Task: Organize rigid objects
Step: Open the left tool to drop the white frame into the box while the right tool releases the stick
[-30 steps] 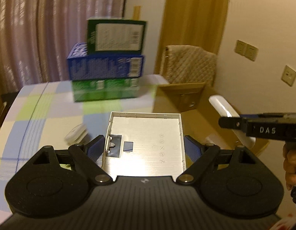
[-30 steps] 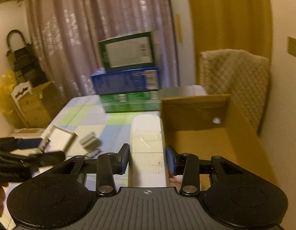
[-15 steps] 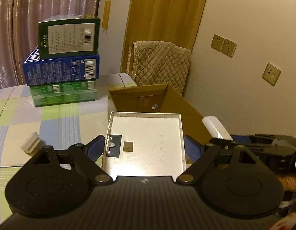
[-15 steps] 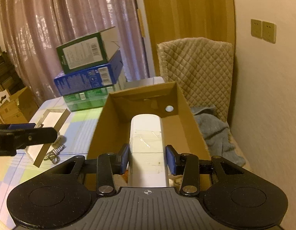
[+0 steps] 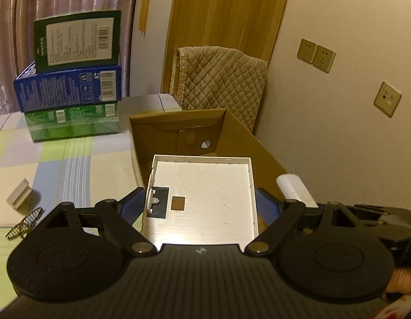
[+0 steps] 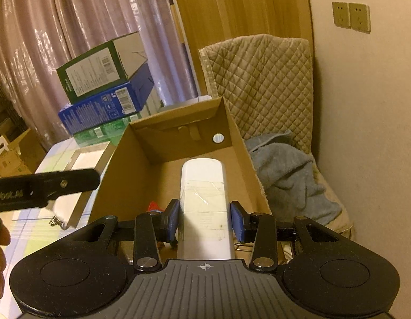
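My left gripper (image 5: 201, 206) is shut on a flat silver square panel (image 5: 205, 194), held by its two side edges over the near left wall of the open cardboard box (image 5: 179, 127). My right gripper (image 6: 204, 219) is shut on a long white rounded device (image 6: 204, 194) that points into the cardboard box (image 6: 157, 143). In the right wrist view the silver panel (image 6: 83, 162) and the left gripper's black finger show at the box's left side. The white device's tip (image 5: 290, 186) shows at the right in the left wrist view.
Three stacked cartons (image 5: 72, 79), green, blue and green, stand on the checked tablecloth (image 5: 59, 164) behind the box. A small white block (image 5: 19, 192) and a striped clip (image 5: 24, 223) lie on the cloth at the left. A quilted chair (image 6: 261, 79) with a grey towel (image 6: 285, 175) stands by the wall.
Both grippers have travelled right from above the tablecloth to the cardboard box, each keeping its object. The white device now hangs over the box's inside and the panel over its left wall.
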The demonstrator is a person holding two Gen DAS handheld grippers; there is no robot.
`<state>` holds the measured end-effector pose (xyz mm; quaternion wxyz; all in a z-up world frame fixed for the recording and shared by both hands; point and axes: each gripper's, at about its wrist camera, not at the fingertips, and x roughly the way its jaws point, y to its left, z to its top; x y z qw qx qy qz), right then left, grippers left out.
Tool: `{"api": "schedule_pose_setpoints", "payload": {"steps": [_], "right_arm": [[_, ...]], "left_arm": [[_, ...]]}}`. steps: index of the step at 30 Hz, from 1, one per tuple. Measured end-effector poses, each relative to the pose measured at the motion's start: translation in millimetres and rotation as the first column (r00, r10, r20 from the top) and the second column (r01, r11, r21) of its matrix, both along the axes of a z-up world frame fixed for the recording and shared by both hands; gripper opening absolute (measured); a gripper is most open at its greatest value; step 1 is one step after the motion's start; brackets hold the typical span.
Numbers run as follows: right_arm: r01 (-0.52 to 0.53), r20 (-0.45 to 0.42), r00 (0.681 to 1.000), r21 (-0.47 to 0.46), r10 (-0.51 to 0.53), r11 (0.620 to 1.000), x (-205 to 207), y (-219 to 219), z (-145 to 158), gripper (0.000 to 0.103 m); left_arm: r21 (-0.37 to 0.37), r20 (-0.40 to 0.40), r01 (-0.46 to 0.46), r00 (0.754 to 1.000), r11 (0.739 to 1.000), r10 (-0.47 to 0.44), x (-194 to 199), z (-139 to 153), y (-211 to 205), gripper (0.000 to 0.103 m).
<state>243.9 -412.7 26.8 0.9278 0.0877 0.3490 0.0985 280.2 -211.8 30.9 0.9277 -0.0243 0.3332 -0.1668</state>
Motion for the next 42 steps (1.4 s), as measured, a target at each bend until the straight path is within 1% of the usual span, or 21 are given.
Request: {"api": "schedule_pose_setpoints", "payload": {"steps": [5, 11, 15, 19, 42], "right_arm": [[-0.012, -0.004, 1.000, -0.007, 0.012, 1.000, 4.6, -2.8, -6.5, 0.038], [-0.019, -0.006, 1.000, 0.010, 0.020, 1.000, 9.3, -4.8, -12.7, 0.038], [-0.025, -0.006, 1.000, 0.021, 0.025, 0.999, 12.3, -2.9, -14.3, 0.037], [-0.023, -0.014, 1.000, 0.026, 0.024, 0.999, 13.6, -1.7, -17.2, 0.038], [-0.011, -0.036, 0.999, 0.027, 0.012, 1.000, 15.1, 4.0, -21.2, 0.037]], "left_arm": [[0.035, 0.036, 0.021, 0.999, 0.999, -0.023, -0.6, -2.9, -14.4, 0.085], [0.028, 0.011, 0.011, 1.000, 1.000, -0.012, 7.3, -12.7, -14.7, 0.085], [0.070, 0.007, 0.009, 1.000, 0.998, -0.010, 10.5, -19.1, -17.6, 0.085], [0.075, -0.019, 0.014, 1.000, 0.997, -0.012, 13.5, -26.0, -17.1, 0.085], [0.058, -0.048, 0.015, 0.999, 0.998, -0.013, 17.2, -33.3, -8.8, 0.085]]}}
